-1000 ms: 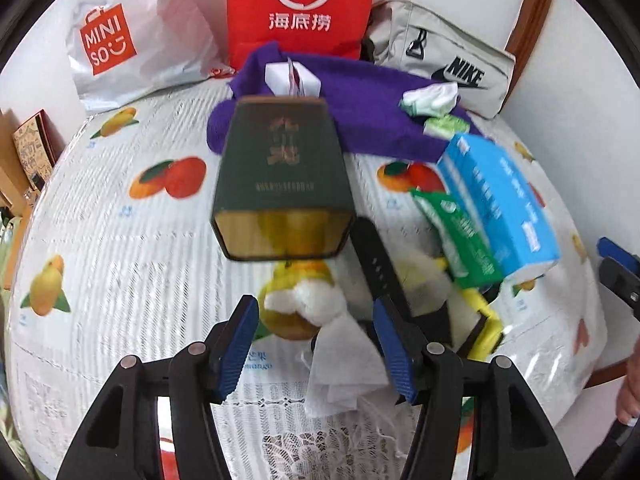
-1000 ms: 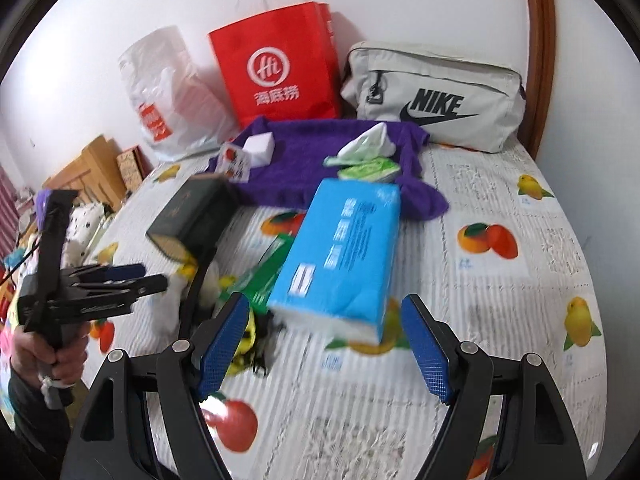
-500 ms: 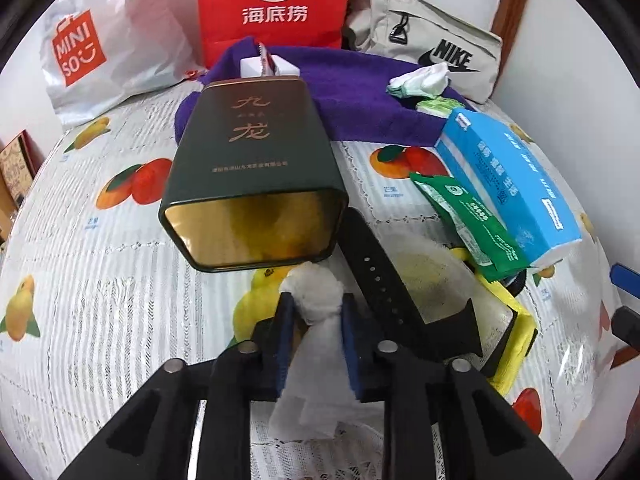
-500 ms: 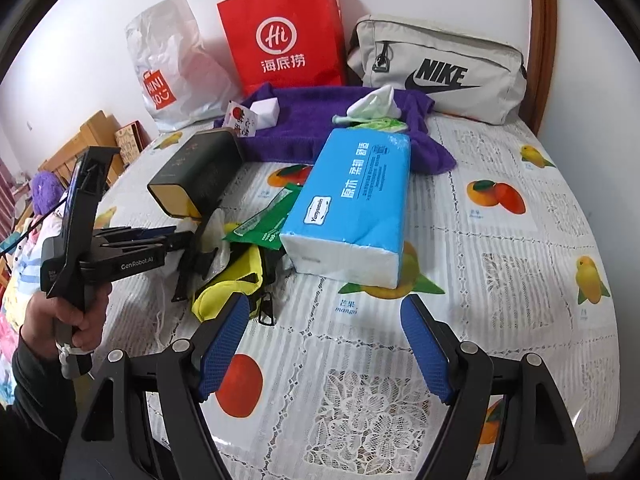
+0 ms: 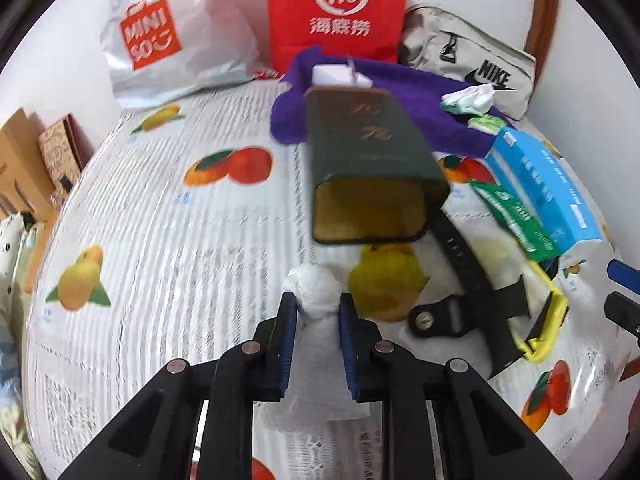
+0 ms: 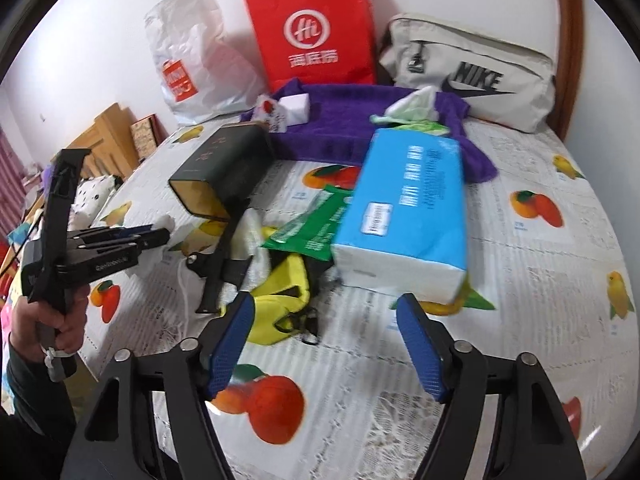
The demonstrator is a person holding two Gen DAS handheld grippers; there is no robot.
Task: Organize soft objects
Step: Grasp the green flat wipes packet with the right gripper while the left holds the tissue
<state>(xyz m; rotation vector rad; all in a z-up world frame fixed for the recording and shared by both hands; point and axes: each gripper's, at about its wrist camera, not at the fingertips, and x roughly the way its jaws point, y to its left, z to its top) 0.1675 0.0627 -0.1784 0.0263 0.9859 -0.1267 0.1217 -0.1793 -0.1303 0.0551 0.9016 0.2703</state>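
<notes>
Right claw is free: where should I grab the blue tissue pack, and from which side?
Take the blue tissue pack across its narrow width at the white near end, coming from the front. It lies flat and long, end-on to the right claw, whose open jaws look barely wide enough.

Tin box (image 5: 372, 168) on its side at mid-table, open mouth toward the cameras. Directly before that mouth: crumpled tissue (image 5: 314, 290), clamped between the pads of the left gripper (image 5: 316, 312). Right of the tin: strap (image 5: 468, 264), then mesh pouch (image 5: 548, 312), with wipes pack (image 5: 516, 216) and tissue pack (image 5: 544, 184) lying over them. Behind the tin: towel (image 5: 424, 92), carrying small white box (image 5: 340, 76) at left and loose tissues (image 5: 472, 98) at right. Along the wall, left to right: plastic bag (image 5: 168, 40), paper bag (image 5: 338, 8), canvas bag (image 5: 472, 64). Right gripper (image 6: 326, 344) spread wide just before the near end of the tissue pack, pads clear of it, table cover (image 6: 540, 280) beneath.
</notes>
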